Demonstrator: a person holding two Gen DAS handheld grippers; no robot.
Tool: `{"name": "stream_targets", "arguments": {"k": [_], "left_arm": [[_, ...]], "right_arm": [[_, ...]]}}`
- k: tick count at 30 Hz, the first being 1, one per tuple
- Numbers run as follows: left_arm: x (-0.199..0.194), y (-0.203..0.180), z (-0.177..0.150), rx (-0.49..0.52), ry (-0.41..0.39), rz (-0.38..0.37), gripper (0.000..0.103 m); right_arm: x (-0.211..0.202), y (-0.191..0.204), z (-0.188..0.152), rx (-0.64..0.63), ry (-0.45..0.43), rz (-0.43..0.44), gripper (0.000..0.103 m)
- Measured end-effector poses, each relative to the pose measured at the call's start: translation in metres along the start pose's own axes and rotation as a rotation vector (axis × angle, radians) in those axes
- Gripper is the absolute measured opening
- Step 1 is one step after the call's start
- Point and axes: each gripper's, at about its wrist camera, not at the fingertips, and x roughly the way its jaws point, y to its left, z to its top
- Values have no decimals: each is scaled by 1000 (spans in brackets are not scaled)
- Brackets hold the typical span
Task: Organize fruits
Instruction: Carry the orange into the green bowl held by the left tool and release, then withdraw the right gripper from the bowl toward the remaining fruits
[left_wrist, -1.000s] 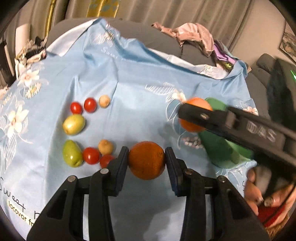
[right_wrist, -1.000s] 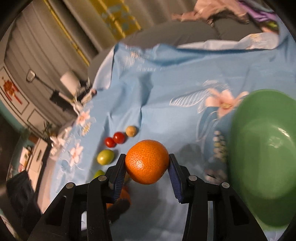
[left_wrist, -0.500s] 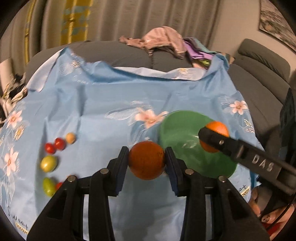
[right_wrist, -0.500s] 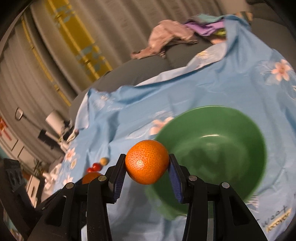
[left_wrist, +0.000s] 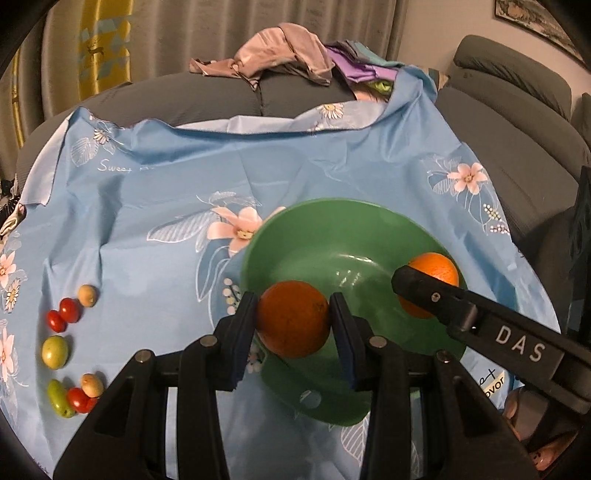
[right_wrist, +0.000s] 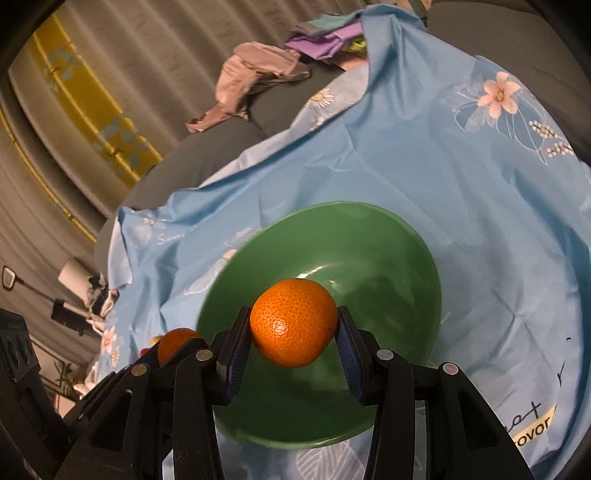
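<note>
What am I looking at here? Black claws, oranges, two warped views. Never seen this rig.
No robot: a person holds one two-finger gripper in each hand, each with a fisheye camera looking along its fingers. The left gripper is shut on a darker round orange. The right gripper is shut on a brighter round orange. Both hang over an empty green plastic bowl on a light blue floral cloth. Small red, green and tan fruits lie at the left view's left edge.

A home living room is shown: a grey sofa (left_wrist: 517, 155) is draped with a blue floral cloth (left_wrist: 184, 206), clothes (left_wrist: 280, 51) are heaped on its backrest, and curtains (left_wrist: 184, 33) hang behind it.
</note>
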Motion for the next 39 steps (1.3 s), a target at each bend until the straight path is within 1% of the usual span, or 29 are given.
{"name": "stream_targets", "arguments": {"k": [4, 6, 10, 11, 12, 13, 14, 16, 18, 24, 27, 30, 32, 35, 36, 39], "left_arm": [[8, -2, 0, -5, 13, 3, 40], [11, -3, 0, -3, 21, 2, 41], [12, -3, -1, -1, 31, -14, 42], [11, -2, 0, -2, 23, -13, 49], [8, -2, 1, 0, 13, -3, 60], [4, -1, 1, 0, 3, 13, 65], [1, 0, 1, -2, -7, 22, 69], [-8, 5, 2, -9, -25, 27, 69], [-16, 14, 1, -24, -31, 38, 71], [-41, 52, -10, -67, -45, 128, 74], [-52, 82, -22, -124, -33, 165, 74], [-61, 116, -38, -183, -16, 223, 74], [-67, 140, -48, -237, -8, 273, 74], [-74, 176, -63, -344, -1, 329, 75], [-76, 183, -66, -365, -6, 341, 75], [-82, 202, -75, -397, -7, 364, 75]], "right_arm": [[7, -2, -1, -3, 21, -43, 46], [8, -3, -1, -2, 26, -52, 47], [12, -5, 0, 3, 40, -79, 47], [13, -4, 1, 0, 40, -81, 47], [12, -4, 1, -8, 29, -78, 48], [9, -3, 1, -15, 5, -70, 55], [6, -1, 2, -21, -8, -65, 65], [0, 4, 3, -43, -50, -53, 70], [-2, 13, 3, -81, -86, -68, 71], [15, 38, 0, -185, -110, -93, 72], [24, 48, -2, -232, -121, -125, 72], [36, 54, -2, -259, -108, -140, 72], [43, 56, -3, -272, -89, -179, 72], [46, 57, -4, -284, -124, -256, 72], [48, 57, -4, -294, -122, -275, 72], [50, 59, -5, -310, -97, -291, 72]]}}
